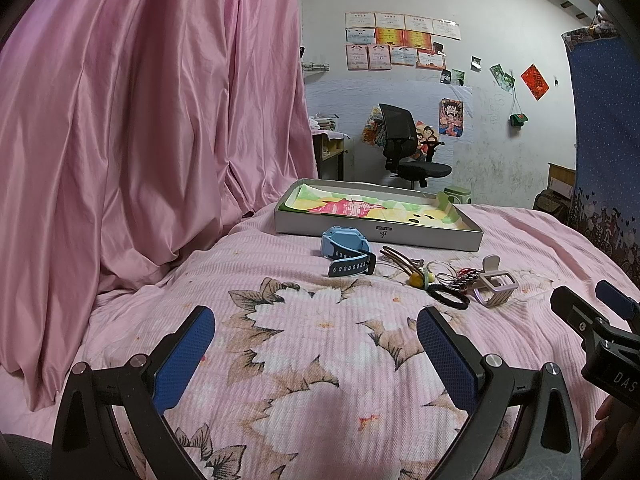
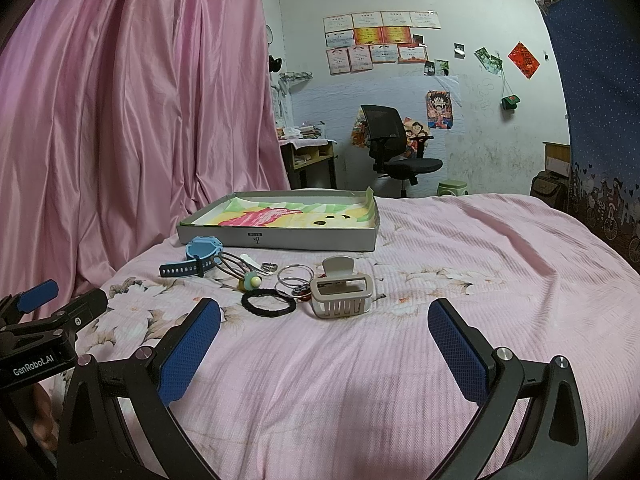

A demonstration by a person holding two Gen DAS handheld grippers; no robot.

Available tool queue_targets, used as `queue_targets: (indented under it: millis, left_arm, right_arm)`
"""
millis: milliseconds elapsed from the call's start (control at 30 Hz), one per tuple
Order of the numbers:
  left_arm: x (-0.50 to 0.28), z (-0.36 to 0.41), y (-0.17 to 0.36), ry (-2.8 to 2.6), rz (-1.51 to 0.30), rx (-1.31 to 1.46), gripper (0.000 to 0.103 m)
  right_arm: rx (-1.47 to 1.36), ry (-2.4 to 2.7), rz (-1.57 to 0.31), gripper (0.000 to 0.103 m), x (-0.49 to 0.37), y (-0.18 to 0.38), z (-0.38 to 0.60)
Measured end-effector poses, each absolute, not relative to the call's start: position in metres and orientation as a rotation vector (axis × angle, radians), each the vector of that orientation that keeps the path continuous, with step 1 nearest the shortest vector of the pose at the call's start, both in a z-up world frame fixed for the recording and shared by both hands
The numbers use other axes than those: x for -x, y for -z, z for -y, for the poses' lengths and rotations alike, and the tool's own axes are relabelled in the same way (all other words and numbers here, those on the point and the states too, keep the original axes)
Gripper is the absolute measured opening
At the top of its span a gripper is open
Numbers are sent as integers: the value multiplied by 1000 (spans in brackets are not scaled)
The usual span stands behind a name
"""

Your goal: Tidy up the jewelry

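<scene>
Both grippers, left (image 1: 316,336) and right (image 2: 324,328), released, jaws wide, blue dimpled pads over ribbed pink quilt (image 2: 440,280). Jewelry heap at 12 o'clock of left gripper, 11 of right: blue watch (image 2: 202,254), rubbery strap lying left-right; braided black hair tie (image 2: 269,303); beige slotted claw clip (image 2: 340,292); wire rings (image 2: 294,274). Grey cardboard tray (image 2: 280,238) just behind, long axis left-right.

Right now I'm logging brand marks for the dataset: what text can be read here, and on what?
"GenRobot.AI": on the black body of the left gripper, seen from the right wrist.
"DAS": cut off, on the black right gripper, seen from the left wrist.
Dark logo on the shallow grey cardboard box: too small.
Paper certificates on the wall: blurred.
</scene>
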State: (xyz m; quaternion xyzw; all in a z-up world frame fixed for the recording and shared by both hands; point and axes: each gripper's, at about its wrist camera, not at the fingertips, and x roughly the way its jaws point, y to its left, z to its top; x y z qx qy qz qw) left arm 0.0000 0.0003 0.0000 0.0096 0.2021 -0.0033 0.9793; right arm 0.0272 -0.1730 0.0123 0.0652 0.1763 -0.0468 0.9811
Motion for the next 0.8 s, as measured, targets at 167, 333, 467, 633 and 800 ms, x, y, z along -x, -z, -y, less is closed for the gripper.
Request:
queue_targets:
  millis: [167,333,467,633,800]
  left_arm:
    - [0,0,0,6,-407,-17,102]
    - [-2,-2,-1,5,-411,-2,102]
    - [-10,-3,-7,39,-442,8,102]
    - [-32,-1,-14,87,-490,26,102]
    - [-69,-1,-19,122,-578,31,102]
  right_arm:
    - [-132,94,-355,102,-27,-12,173]
    - [-135,79,-347,102,-26,-15,172]
    - [-146,62,-353,102,-28,-17,174]
    - [-122,48,-372,102,-46,-25,178]
    - [-152,28,-442,102,-75,-27,193]
